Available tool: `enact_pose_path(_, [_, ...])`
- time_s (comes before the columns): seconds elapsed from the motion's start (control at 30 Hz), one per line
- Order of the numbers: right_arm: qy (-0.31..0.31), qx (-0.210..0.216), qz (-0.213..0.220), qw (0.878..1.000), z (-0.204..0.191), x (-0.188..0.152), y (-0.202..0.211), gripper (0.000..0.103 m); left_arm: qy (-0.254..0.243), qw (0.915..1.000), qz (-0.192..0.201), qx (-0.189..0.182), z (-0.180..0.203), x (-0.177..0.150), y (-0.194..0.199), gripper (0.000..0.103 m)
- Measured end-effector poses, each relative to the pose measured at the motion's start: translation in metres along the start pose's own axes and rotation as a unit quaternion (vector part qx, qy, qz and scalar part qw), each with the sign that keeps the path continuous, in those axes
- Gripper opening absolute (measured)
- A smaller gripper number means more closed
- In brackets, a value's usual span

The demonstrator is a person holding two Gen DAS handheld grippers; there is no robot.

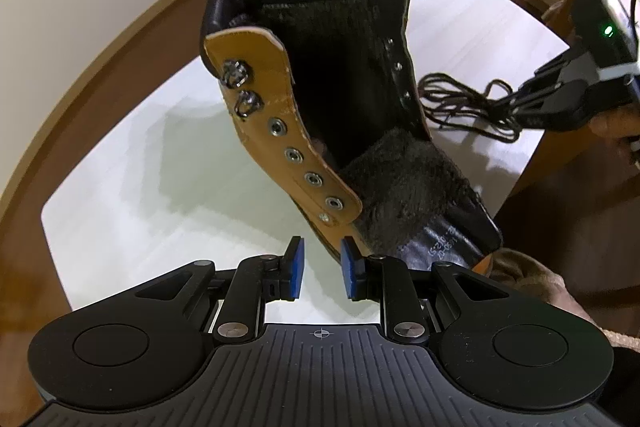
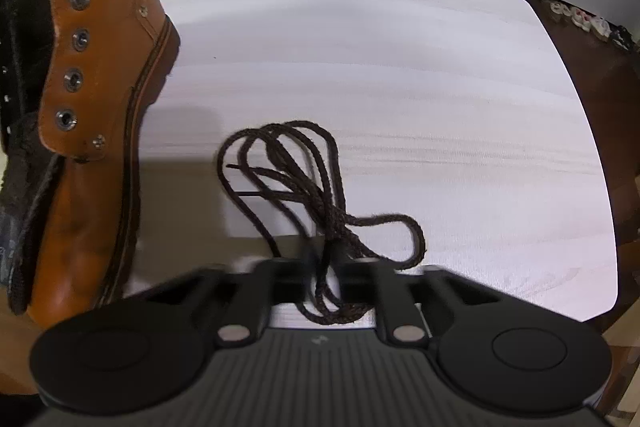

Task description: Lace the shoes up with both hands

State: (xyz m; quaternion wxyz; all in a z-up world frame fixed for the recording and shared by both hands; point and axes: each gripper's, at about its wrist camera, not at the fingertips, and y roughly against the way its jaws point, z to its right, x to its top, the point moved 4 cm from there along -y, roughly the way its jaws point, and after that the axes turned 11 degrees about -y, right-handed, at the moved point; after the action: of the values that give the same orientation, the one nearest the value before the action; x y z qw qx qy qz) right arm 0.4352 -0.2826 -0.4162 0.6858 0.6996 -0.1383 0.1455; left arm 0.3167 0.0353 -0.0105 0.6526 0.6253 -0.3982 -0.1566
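Our right gripper (image 2: 320,263) has its jaws drawn together over the tangled lace (image 2: 304,179) at the near edge of the white table (image 2: 400,47); its tips are blurred in its own view, yet strands run straight between them, so we judge it clamped on the lace. Our left gripper (image 1: 322,269) stands with its blue pads (image 1: 297,269) apart and nothing between them, hovering just over the toe end of the boot (image 1: 312,87). That boot stands on the table just left of the lace, its tan leather flaps spread wide, the dark fuzzy tongue (image 1: 400,179) folded forward and every round metal eyelet (image 1: 294,155) bare, with two hooks (image 1: 236,73) above them. We expect the boot to be fairly heavy and stiff, steady under a light push, and its smooth leather could slide between the pads, so the eyelet flap's edge looks the better place to hold it. The lace is a braided brown cord, light and limp, lying in loose overlapping loops. It will sag and snag on itself, so we should grip it close to a stiff tip, which we cannot clearly pick out here, for threading the lowest eyelet.
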Motion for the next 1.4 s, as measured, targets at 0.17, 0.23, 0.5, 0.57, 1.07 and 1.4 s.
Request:
enact_pose_path(0.17, [-0.07,0.058,0.016,0.996,0.022,0.018,0.021,0.003,0.001,1.0,0.0,-0.004,-0.003,0.002,-0.002,0.022])
enact_pose_path(0.23, [-0.095,0.059,0.035,0.993,0.034,0.028,0.03,0.003,0.002,1.0,-0.001,-0.002,-0.004,0.002,-0.003,0.022])
enact_pose_path(0.5, [-0.068,-0.042,0.069,0.994,0.071,0.045,0.03,0.017,0.006,1.0,-0.003,0.002,0.0,0.006,-0.006,0.022])
enact_pose_path(0.57, [-0.036,-0.028,0.056,0.997,0.06,0.035,0.025,0.016,0.009,0.9999,-0.006,0.0,0.003,0.006,-0.008,0.022])
enact_pose_path(1.07, [0.125,0.032,0.012,0.992,0.001,-0.007,-0.016,0.017,0.012,0.9997,-0.02,-0.003,0.011,0.0,-0.022,0.022])
enact_pose_path(1.4, [0.05,0.05,0.066,0.995,0.016,0.023,0.02,0.002,0.006,0.9999,-0.009,-0.001,0.013,0.003,-0.021,0.022])
